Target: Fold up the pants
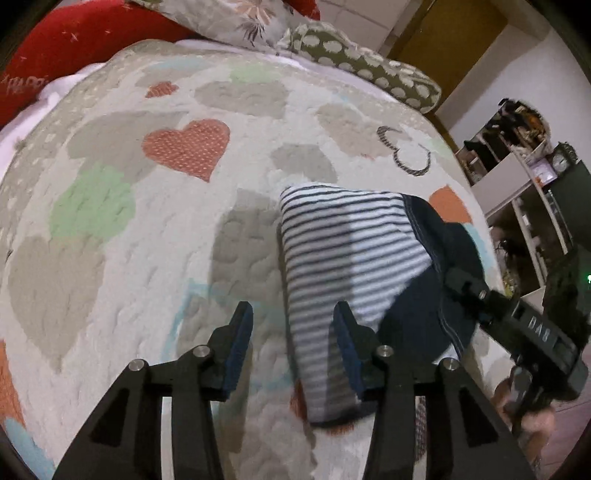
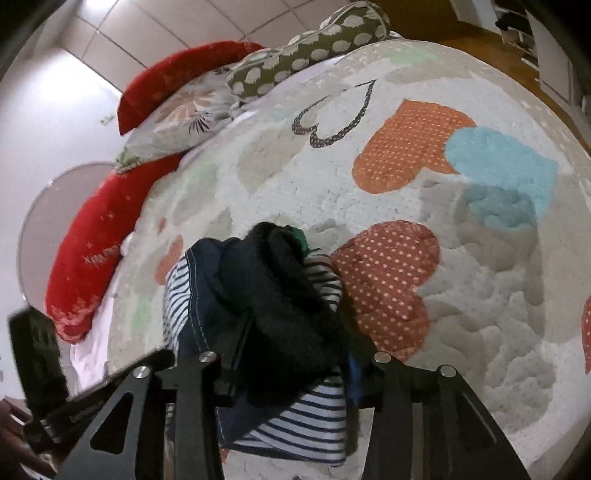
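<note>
Small pants [image 1: 343, 251], white with thin dark stripes and a dark navy part, lie folded on the heart-patterned quilt [image 1: 147, 229]. My left gripper [image 1: 293, 343] is open and empty just above the quilt, its right finger over the striped edge. My right gripper [image 1: 461, 284] reaches in from the right onto the navy part. In the right wrist view the bunched navy and striped cloth [image 2: 273, 306] fills the gap between the right gripper's fingers [image 2: 291, 373], which look closed on it; the pads are hidden by cloth.
Red cushions [image 2: 92, 251], a floral pillow [image 2: 177, 114] and an olive spotted pillow [image 2: 306, 51] lie along the bed's far side. Shelves [image 1: 517, 177] and a wooden door [image 1: 443, 33] stand beyond the bed's right edge.
</note>
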Available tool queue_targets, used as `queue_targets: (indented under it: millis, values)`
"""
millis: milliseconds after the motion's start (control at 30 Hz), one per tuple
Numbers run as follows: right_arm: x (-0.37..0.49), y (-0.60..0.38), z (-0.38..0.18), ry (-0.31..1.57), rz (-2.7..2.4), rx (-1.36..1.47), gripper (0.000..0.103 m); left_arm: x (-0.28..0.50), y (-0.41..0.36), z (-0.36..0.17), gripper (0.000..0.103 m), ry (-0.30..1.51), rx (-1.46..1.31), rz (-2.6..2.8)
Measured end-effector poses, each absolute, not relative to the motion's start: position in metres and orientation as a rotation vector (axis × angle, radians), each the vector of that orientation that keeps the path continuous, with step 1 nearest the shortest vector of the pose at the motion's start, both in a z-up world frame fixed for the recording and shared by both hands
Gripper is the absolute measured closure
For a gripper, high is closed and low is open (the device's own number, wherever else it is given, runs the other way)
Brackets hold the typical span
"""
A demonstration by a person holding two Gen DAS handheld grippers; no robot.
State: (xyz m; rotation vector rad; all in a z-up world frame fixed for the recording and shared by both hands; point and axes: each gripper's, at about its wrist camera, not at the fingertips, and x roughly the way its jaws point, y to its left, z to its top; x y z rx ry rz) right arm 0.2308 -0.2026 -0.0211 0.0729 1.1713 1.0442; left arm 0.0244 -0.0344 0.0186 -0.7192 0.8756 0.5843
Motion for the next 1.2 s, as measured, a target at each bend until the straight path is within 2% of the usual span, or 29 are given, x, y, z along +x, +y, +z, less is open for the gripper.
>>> queue_targets:
  millis: [167, 267, 400, 567, 600, 633, 733, 933, 1167, 1200]
  values:
    - [0.227, -0.226, 0.014, 1.028, 1.011, 0.128, 0.054, 0.019, -0.075, 0.036, 0.052, 0.8, -0.625, 0.558]
    - [0.221, -0.226, 0.029, 0.992, 1.054, 0.158, 0.054, 0.03, -0.095, 0.023, 0.05, 0.817, -0.615, 0.506]
    - [0.218, -0.206, 0.023, 1.058, 1.177, 0.172, 0.054, 0.045, -0.111, -0.005, 0.048, 0.881, -0.555, 0.527]
    - [0.244, -0.201, -0.018, 1.168, 1.041, 0.209, 0.053, 0.04, -0.112, 0.003, 0.046, 0.867, -0.56, 0.511]
    - [0.247, -0.205, -0.02, 1.171, 1.006, 0.216, 0.045, 0.037, -0.112, 0.005, 0.045, 0.867, -0.56, 0.515]
    - [0.252, -0.212, -0.023, 1.188, 0.972, 0.24, 0.032, 0.031, -0.113, 0.007, 0.044, 0.867, -0.556, 0.53]
    - [0.253, -0.238, -0.022, 1.189, 0.927, 0.285, 0.032, 0.015, -0.12, 0.014, 0.039, 0.851, -0.543, 0.567]
    - [0.21, -0.283, -0.011, 1.093, 0.927, 0.19, 0.032, -0.023, -0.15, 0.04, 0.028, 0.743, -0.45, 0.71]
    - [0.144, -0.319, -0.007, 0.984, 0.909, 0.019, 0.032, -0.07, -0.19, 0.098, 0.001, 0.479, -0.244, 0.929]
    - [0.139, -0.321, -0.006, 0.975, 0.908, 0.009, 0.032, -0.077, -0.198, 0.107, 0.0, 0.434, -0.209, 0.954]
